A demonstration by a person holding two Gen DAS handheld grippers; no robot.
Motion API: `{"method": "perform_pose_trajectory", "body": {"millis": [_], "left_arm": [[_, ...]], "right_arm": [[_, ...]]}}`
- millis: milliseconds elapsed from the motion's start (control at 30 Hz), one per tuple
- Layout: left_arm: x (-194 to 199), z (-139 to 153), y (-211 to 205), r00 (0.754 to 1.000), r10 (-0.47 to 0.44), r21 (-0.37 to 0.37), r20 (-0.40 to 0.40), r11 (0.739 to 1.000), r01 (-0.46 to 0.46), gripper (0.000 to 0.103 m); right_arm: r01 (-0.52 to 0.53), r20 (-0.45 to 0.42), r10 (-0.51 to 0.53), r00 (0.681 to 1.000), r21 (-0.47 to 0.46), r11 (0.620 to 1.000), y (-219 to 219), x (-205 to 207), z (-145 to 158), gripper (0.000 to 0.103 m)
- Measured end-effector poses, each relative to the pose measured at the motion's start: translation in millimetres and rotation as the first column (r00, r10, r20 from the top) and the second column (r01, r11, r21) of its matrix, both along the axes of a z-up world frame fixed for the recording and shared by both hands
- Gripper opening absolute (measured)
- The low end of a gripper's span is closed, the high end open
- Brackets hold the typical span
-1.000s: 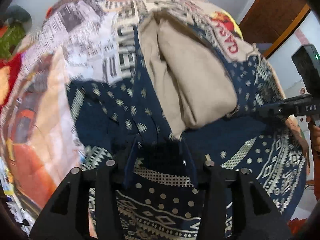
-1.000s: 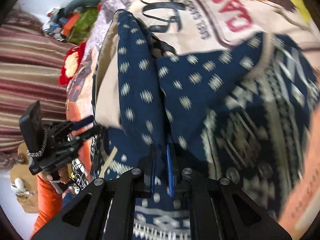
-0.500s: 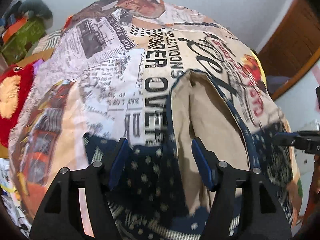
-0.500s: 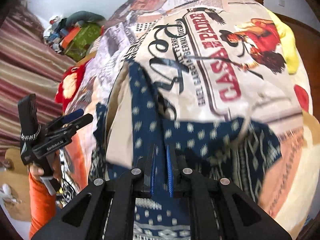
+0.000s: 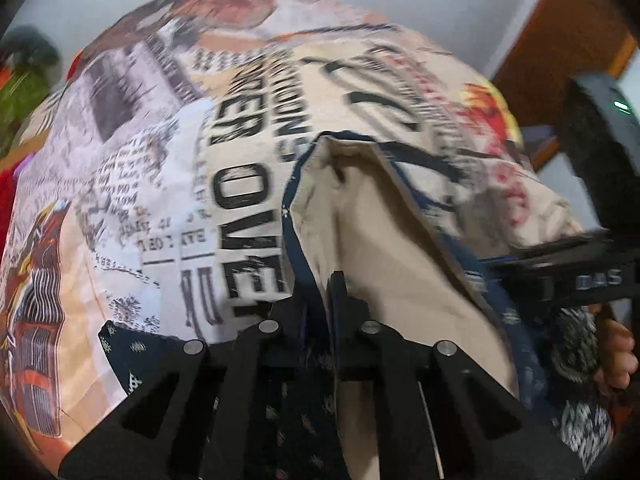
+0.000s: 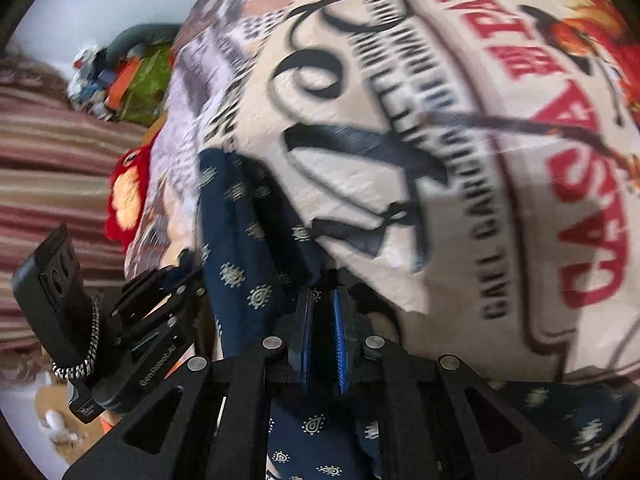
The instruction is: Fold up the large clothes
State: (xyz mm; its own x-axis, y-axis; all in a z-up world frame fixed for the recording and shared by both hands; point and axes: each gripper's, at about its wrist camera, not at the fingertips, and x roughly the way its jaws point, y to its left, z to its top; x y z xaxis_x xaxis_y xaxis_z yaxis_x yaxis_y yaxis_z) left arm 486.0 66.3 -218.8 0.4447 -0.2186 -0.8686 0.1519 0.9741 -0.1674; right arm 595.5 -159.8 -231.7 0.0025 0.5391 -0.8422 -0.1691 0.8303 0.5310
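Observation:
A large navy garment with small pale motifs and a beige inner side lies on a bed under a printed newspaper-style bedspread. My left gripper is shut on the navy edge of the garment, with the beige inner side stretching away to the right. My right gripper is shut on the navy cloth, which hangs as a fold to its left. Each gripper shows in the other's view: the right one at the garment's right edge, the left one at the lower left.
The bedspread fills most of the right wrist view. A pile of coloured items and a red plush lie at the bed's far left. A striped curtain hangs left. A wooden door stands right.
My left gripper has closed on the garment's navy edge; it was open half a second ago. Both grippers have lifted the cloth, and more bedspread shows beyond it.

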Motion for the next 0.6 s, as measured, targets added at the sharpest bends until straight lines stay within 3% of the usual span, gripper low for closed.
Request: {"method": "perform_pose_trajectory", "body": {"millis": [200,300,467,600], "left_arm": [[-69.1,48.0,-17.0,0.987,-0.138,0.029,0.081,0.99,0.136,0.008],[-108.6,60.7,-23.5,0.977,-0.2,0.019,0.072,0.98,0.199,0.008],[-164.2,56.9,-31.4,0.97,-0.238,0.061,0.052,0.97,0.235,0.008],[-189.1,47.0,-27.3,0.982,-0.186,0.058,0.012,0.981,0.185,0.008]], "right_arm": [[-0.085,0.002,0.086,0.996,0.074,0.994,1.2,-38.9,18.6,0.007],[-0.15,-0.01,0.152,0.988,0.113,0.982,-3.7,-70.0,25.8,0.007],[-0.225,-0.015,0.226,0.974,0.046,0.973,-3.8,-126.7,25.2,0.007],[-0.274,0.0,0.275,0.962,-0.038,0.961,2.5,-167.8,18.7,0.007]]}}
